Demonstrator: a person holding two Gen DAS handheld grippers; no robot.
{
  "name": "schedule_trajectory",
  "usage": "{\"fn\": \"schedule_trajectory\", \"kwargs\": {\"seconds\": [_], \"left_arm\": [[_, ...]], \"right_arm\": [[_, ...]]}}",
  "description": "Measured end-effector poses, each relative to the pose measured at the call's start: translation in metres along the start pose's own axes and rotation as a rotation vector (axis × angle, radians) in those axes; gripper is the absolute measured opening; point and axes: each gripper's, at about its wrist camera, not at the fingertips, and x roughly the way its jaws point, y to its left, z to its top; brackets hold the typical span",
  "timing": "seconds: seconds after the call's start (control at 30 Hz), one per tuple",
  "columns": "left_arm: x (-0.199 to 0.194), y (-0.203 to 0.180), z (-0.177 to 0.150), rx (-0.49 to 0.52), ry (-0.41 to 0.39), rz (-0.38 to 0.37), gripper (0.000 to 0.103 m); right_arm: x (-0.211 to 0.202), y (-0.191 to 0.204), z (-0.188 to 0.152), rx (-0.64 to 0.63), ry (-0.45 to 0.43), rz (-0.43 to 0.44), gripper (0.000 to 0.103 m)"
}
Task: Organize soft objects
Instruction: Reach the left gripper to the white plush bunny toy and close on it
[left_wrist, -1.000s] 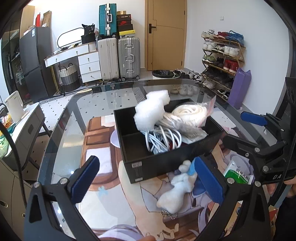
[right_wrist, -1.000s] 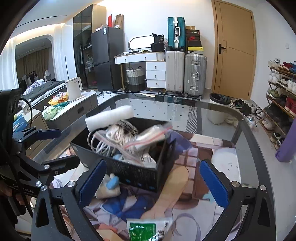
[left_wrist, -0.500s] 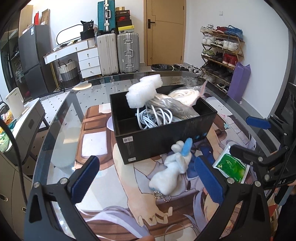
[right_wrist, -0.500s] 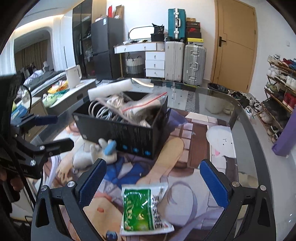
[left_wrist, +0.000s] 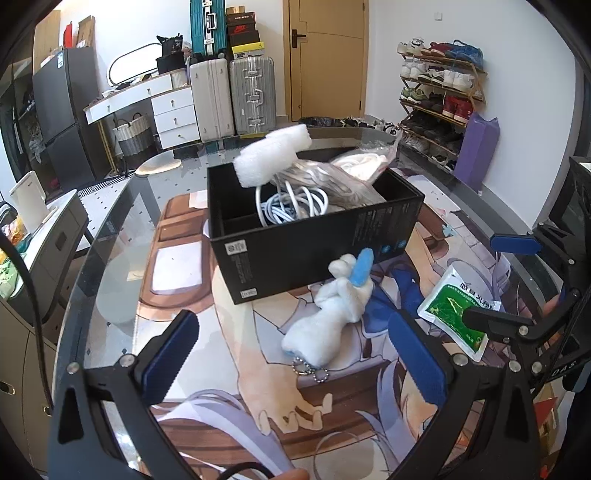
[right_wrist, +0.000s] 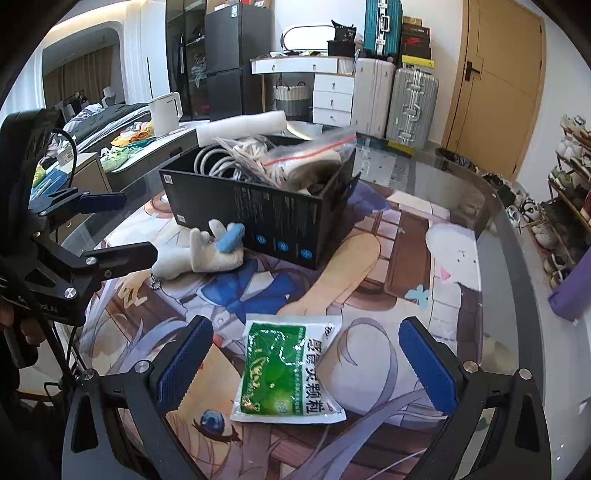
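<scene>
while both grippers hover over the glass table (left_wrist: 110, 236), the left gripper (left_wrist: 291, 363) is spread wide and holds nothing, white plush toy (left_wrist: 332, 314) lying between its fingers, against the black box (left_wrist: 317, 240). right gripper (right_wrist: 306, 369) also released, green packet (right_wrist: 284, 373) flat on the mat between its pads. box is stuffed with cables (left_wrist: 291, 206), foam roll (left_wrist: 273, 155), zip bag (right_wrist: 310, 155).

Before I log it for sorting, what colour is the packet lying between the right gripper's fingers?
Green and white packet, clearest in the right wrist view.
</scene>
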Motion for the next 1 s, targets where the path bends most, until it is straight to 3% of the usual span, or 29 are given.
{"fn": "schedule_trajectory", "kwargs": {"seconds": [0.33,1.0], "left_arm": [[0.01,-0.008,-0.005,0.015,0.036,0.003,0.103],[0.049,-0.023,0.002,0.028,0.14,0.0,0.101]], "right_arm": [[0.014,-0.007,-0.008,0.005,0.064,0.005,0.102],[0.023,-0.005,-0.014,-0.011,0.109,0.02,0.102]]}}
